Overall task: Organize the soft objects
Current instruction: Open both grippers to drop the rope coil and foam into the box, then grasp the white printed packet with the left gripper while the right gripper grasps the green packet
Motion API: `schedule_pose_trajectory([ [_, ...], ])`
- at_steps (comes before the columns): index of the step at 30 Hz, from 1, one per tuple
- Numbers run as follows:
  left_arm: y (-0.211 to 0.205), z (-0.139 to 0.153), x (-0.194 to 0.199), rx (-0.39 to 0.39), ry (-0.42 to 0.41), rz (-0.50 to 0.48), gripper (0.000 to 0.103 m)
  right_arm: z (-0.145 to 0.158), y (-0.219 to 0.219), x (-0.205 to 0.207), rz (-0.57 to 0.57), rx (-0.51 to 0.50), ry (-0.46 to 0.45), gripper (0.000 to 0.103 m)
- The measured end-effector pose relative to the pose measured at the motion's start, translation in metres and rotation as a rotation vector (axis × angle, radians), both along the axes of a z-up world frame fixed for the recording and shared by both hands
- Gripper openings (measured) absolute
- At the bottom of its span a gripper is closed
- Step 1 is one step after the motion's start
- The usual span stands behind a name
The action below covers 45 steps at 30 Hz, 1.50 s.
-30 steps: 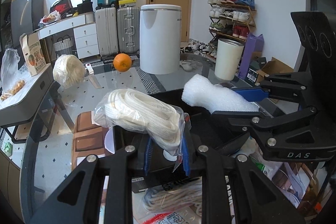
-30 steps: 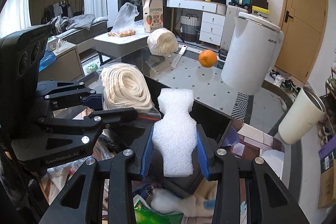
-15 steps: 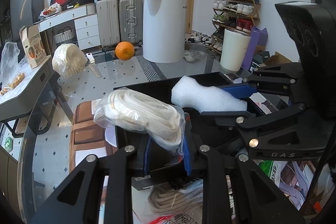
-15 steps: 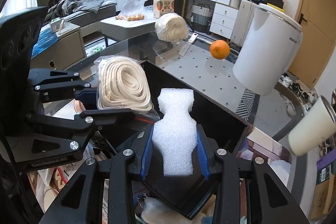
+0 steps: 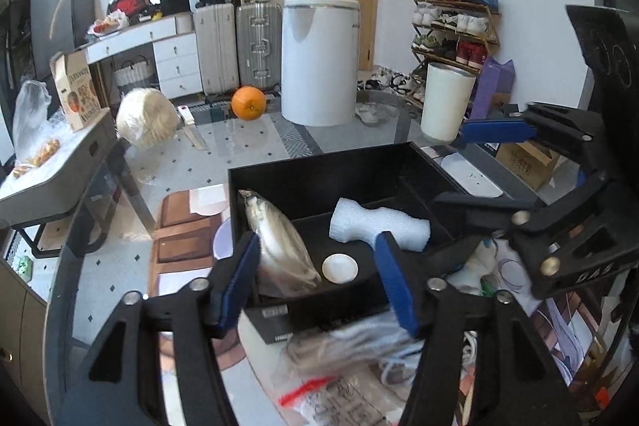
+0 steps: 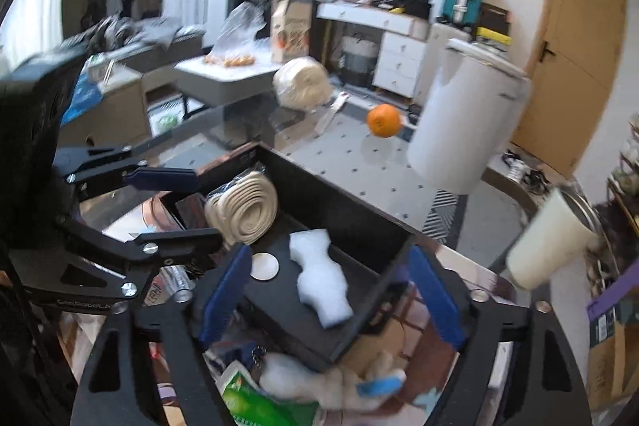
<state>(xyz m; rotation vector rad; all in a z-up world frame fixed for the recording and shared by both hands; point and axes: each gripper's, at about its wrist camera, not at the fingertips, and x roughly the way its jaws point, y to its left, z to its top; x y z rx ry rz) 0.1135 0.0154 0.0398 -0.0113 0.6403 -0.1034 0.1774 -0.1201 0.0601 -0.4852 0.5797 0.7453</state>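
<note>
Now both soft things lie inside the black box [image 5: 315, 166]: the bagged coil of white rope [image 5: 279, 246] leans against the box's wall at about 9 o'clock in the left wrist view, and the white foam piece [image 6: 319, 282] lies flat on the box floor toward its middle, with a small white disc [image 5: 340, 267] between them. A second ago each was pinched and held above the box; since then both pairs of jaws have just been opening, and the two things have dropped in. That reads as this pair being stowed, so the step in hand looks finished.

The left gripper [image 5: 315, 282] stands released over the near edge of the box; the rope bag sits just inside its 9 o'clock finger, possibly brushing it, though nothing squeezes it. The right gripper [image 6: 331, 294] is released too, jaws spread wide, with the foam lying below and between them, free of both pads.

Further out, more loose bags and soft bits crowd the tabletop [image 5: 247, 142] at 6 o'clock of the box, likely the next to sort. Beyond, at 12 o'clock, sit an orange [image 5: 248, 103], another bagged bundle [image 5: 147, 122] and a white bin [image 5: 319, 58].
</note>
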Motion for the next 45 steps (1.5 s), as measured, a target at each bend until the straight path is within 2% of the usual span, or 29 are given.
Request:
schedule_pose_trajectory([
  [1,-0.001,0.003,-0.007,0.002,-0.02,0.013,0.083,0.004,-0.007,-0.004,-0.023,0.019,-0.007,0.095],
  [2,-0.002,0.006,-0.014,0.006,-0.044,0.026,0.092,0.006,-0.011,-0.008,-0.042,0.032,-0.009,0.102],
  [4,-0.001,0.011,-0.025,0.009,-0.084,0.038,0.097,0.01,-0.021,-0.017,-0.061,0.065,-0.007,0.102],
  [6,-0.001,0.015,-0.034,0.006,-0.09,0.051,0.098,0.014,-0.031,-0.027,-0.07,0.112,0.0,0.102],
  [7,0.0,0.017,-0.037,0.005,-0.095,0.057,0.103,0.015,-0.035,-0.031,-0.073,0.133,0.012,0.102],
  [14,0.01,0.019,-0.073,-0.034,-0.141,0.083,0.103,0.011,-0.067,-0.056,-0.138,0.275,0.081,0.102],
  [20,0.014,0.013,-0.094,-0.024,-0.139,0.112,0.103,-0.001,-0.086,-0.071,-0.215,0.325,0.108,0.102],
  [27,0.019,-0.005,-0.102,-0.023,-0.101,0.148,0.103,-0.014,-0.091,-0.086,-0.238,0.302,0.105,0.102],
  [36,0.026,-0.033,-0.112,-0.017,-0.023,0.18,0.103,-0.032,-0.093,-0.083,-0.249,0.288,0.167,0.102],
  [45,0.022,-0.052,-0.115,0.007,0.042,0.197,0.103,-0.04,-0.092,-0.077,-0.272,0.27,0.185,0.102],
])
